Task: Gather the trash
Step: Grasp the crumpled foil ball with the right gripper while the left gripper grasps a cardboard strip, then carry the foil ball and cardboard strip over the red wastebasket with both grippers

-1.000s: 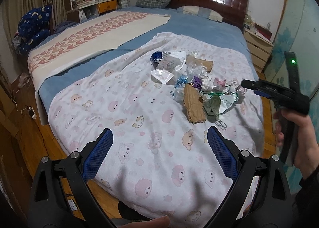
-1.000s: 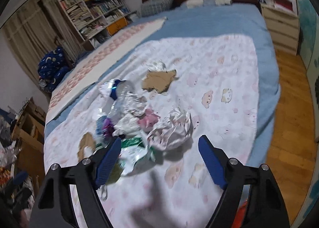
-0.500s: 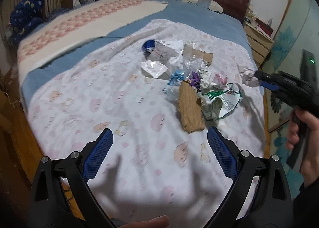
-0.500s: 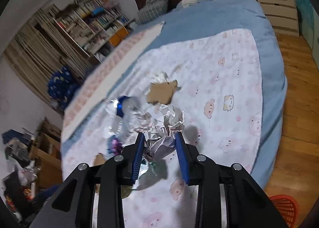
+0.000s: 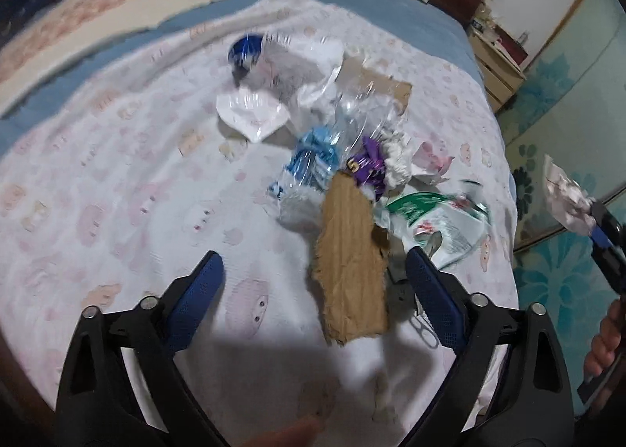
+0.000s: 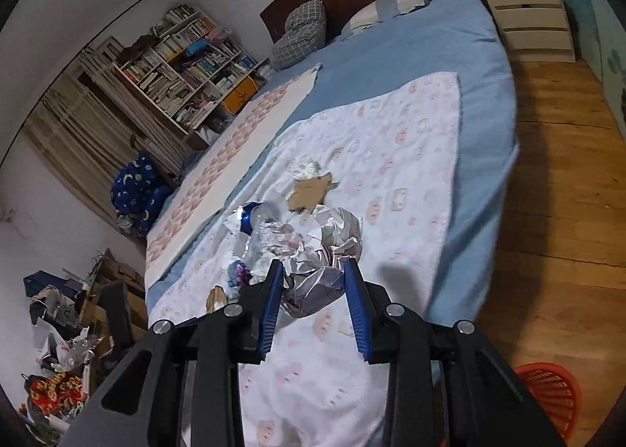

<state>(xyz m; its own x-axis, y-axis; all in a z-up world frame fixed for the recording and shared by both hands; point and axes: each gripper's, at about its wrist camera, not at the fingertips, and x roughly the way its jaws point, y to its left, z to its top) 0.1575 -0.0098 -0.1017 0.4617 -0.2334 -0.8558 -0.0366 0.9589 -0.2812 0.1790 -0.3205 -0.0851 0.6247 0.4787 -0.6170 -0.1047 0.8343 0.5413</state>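
Note:
A heap of trash lies on the pink-print sheet (image 5: 137, 181): a torn cardboard strip (image 5: 352, 263), a blue wrapper (image 5: 313, 161), a purple wrapper (image 5: 367, 165), a green-and-white bag (image 5: 434, 220), a white plastic tray (image 5: 250, 110) and a clear bottle with a blue cap (image 5: 244, 51). My left gripper (image 5: 315, 278) hangs low over the near end of the heap. Its jaws are closing, and the cardboard strip lies between the pads without touching them. My right gripper (image 6: 313, 269) is shut on a crumpled paper ball (image 6: 321, 247) and holds it off the bed at the right (image 5: 563, 192).
A red basket (image 6: 547, 396) stands on the wooden floor (image 6: 559, 173) beside the bed's near corner. A cream nightstand (image 6: 528, 20) is at the head of the bed and a bookshelf (image 6: 187, 63) on the far side. A person's hand (image 5: 606, 337) grips the right tool.
My left gripper sank toward the heap and its jaws narrowed around the cardboard strip. My right gripper closed on the crumpled paper ball and carried it up, off the bed to the right.

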